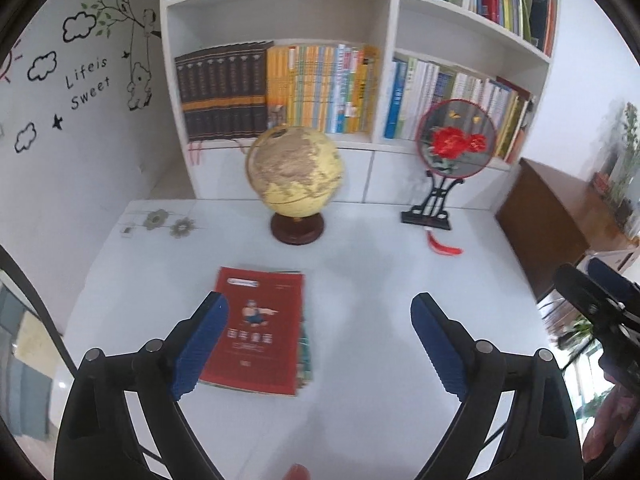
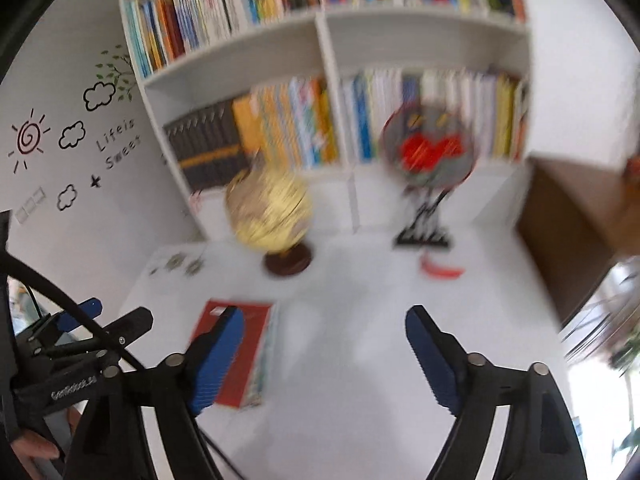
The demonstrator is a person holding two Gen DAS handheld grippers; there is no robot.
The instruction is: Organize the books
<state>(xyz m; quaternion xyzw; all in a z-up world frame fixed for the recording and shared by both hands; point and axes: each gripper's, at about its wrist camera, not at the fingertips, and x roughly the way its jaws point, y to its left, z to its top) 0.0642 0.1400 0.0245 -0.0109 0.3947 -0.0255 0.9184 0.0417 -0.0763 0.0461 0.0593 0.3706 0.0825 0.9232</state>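
A red-covered book lies flat on the white table, on top of a small stack whose coloured edges show along its right side. My left gripper hangs open above the table, nothing between its blue pads; its left finger overlaps the book's left edge in the view. In the blurred right wrist view the same book lies low and left, and my right gripper is open and empty above the table. Each gripper also shows at the other view's edge.
A white bookshelf packed with upright books stands behind the table. A globe and a round red-flowered fan on a black stand stand at the table's back. A wooden cabinet is on the right.
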